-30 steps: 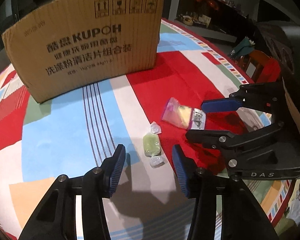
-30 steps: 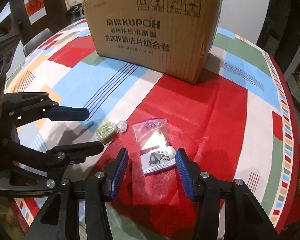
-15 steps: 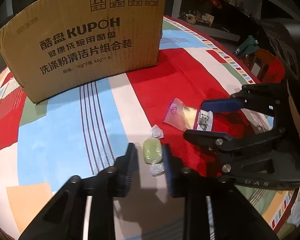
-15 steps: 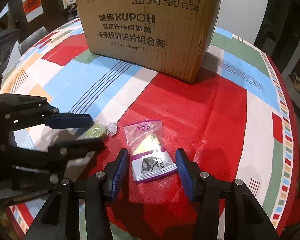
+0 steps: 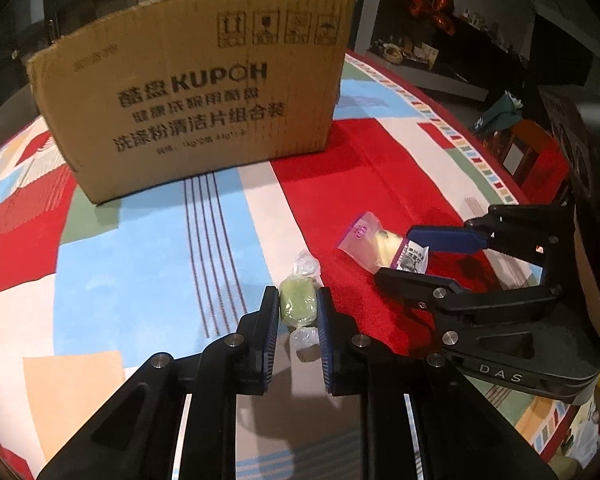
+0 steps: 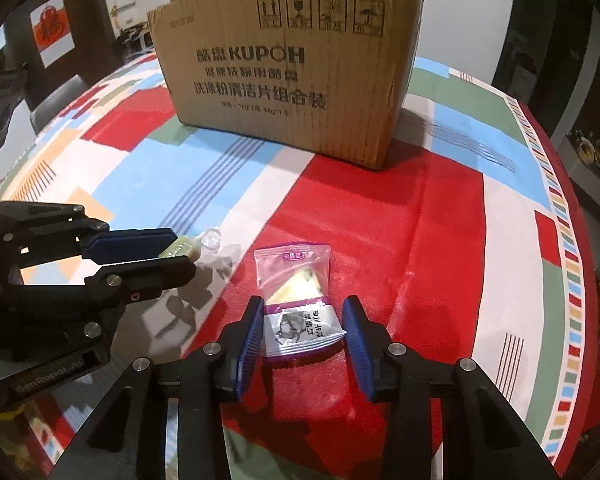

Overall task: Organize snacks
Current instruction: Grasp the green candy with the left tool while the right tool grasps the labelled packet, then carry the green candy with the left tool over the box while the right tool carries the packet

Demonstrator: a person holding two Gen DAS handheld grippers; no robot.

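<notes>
- Left gripper (image 5: 298,306) clamped on green candy (image 5: 297,307), mid-counter, pads on its flanks for lifting.
- Right gripper (image 6: 304,330) closing around pastry packet (image 6: 298,308), just beside; left pad touched, right pad clear.
- Cardboard box (image 6: 288,68) stood toward far edge, likely destination.

green candy (image 5: 297,306): 1 | snack packet (image 6: 296,307): 1 | cardboard box (image 5: 196,108): 1

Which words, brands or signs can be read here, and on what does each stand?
"KUPOH": cardboard box, with four handling pictograms above it.
"DAS": right hand-held gripper.
"GenRobot.AI": left hand-held gripper.
Chinese lines on the box and print on the purple snack packet: too blurred to read.
</notes>
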